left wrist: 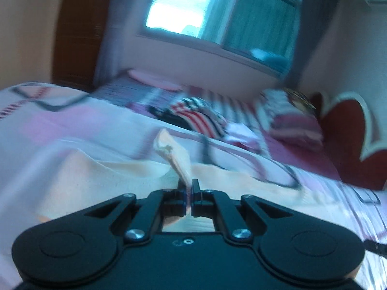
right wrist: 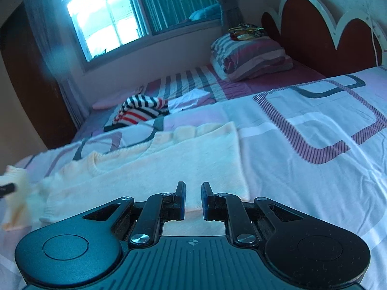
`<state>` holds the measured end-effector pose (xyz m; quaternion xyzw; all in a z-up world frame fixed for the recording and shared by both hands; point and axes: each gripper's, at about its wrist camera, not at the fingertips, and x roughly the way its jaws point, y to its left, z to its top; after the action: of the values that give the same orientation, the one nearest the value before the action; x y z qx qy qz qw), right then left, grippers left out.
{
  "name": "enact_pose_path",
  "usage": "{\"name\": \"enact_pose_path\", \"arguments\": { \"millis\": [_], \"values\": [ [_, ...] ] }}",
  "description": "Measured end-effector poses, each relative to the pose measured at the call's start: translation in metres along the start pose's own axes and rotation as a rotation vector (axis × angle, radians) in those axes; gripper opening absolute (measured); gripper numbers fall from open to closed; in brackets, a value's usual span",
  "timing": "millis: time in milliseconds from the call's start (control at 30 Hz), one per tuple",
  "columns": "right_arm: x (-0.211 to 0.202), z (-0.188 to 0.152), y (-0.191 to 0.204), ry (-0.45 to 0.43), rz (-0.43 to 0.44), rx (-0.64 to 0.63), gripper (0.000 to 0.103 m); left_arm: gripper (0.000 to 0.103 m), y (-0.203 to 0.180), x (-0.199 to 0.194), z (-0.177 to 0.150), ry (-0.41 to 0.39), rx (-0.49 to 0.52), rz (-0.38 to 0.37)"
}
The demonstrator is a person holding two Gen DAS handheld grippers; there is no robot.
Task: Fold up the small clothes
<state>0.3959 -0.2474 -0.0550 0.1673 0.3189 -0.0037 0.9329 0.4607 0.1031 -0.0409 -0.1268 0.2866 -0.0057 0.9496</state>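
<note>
A cream knitted sweater [right wrist: 157,159] lies flat on the patterned bedspread [right wrist: 302,125]. My left gripper [left wrist: 189,184] is shut on one sleeve of it, and the cuff [left wrist: 169,149] sticks up past the fingertips, lifted off the bed; this view is blurred by motion. In the right wrist view that lifted sleeve [right wrist: 18,188] shows at the far left edge. My right gripper [right wrist: 193,186] hovers low over the sweater's near hem. Its jaws stand a little apart, with nothing pinched between them.
A striped red, black and white garment [right wrist: 142,110] and a white cloth [right wrist: 193,96] lie further up the bed. Folded striped bedding [right wrist: 251,58] is stacked by the red headboard [right wrist: 314,36]. A window [right wrist: 101,19] is on the far wall.
</note>
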Motion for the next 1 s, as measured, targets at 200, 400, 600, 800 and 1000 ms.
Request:
{"name": "enact_pose_path", "arguments": {
  "millis": [200,400,600,800,1000],
  "values": [
    [-0.013,0.013,-0.035,-0.02,0.021,0.084,0.013,0.002,-0.087,0.029,-0.023,0.071,0.159,-0.043],
    [-0.016,0.017,-0.054,-0.01,0.049,0.117,0.013,0.005,-0.143,0.066,-0.067,0.225,0.301,-0.053],
    [-0.013,0.023,-0.052,0.025,0.116,0.156,0.072,0.054,-0.141,0.052,-0.07,0.201,0.251,-0.117],
    [0.003,0.027,-0.016,0.04,0.255,0.102,0.082,0.054,-0.077,0.016,-0.056,0.132,0.164,0.01],
    [0.041,0.012,0.029,0.135,0.34,0.107,0.075,0.055,-0.015,-0.015,-0.06,0.094,0.159,0.145]
  ]
}}
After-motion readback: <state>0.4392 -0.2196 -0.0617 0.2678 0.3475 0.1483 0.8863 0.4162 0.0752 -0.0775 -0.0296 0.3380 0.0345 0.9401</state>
